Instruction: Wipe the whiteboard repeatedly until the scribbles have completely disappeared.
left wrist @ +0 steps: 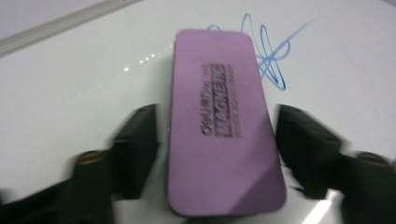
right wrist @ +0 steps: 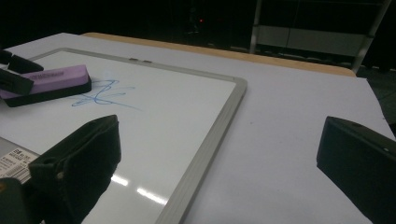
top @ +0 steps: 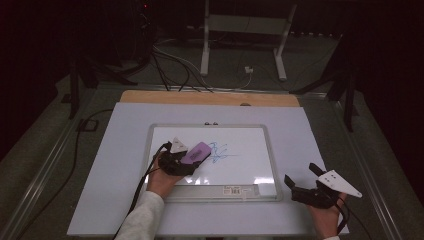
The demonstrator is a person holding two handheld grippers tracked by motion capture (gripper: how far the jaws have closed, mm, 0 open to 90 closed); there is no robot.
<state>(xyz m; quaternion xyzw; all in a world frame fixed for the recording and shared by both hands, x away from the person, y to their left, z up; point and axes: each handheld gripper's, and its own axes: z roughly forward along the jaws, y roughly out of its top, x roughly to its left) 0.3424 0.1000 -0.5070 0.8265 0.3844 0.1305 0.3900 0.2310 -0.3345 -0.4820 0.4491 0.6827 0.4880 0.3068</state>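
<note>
A purple magnetic eraser (top: 196,152) lies flat on the whiteboard (top: 245,162), just left of a blue scribble (top: 219,151). My left gripper (top: 192,160) straddles the eraser (left wrist: 224,126). Its jaws stand on either side with a narrow gap at each, so the left gripper (left wrist: 217,116) is open and not pressing. The scribble (left wrist: 268,51) lies just past the eraser's far end. My right gripper (top: 300,172) rests over the table right of the board, wide open and empty (right wrist: 219,135). From it the eraser (right wrist: 46,81) and scribble (right wrist: 100,95) show at the far left.
The whiteboard's grey frame (top: 272,165) carries a barcode label (top: 235,189) on its near edge. It lies on a white table top (top: 120,165) with a wooden strip (top: 210,98) at the back. Cables (top: 170,70) and a white stand (top: 240,30) lie on the floor beyond.
</note>
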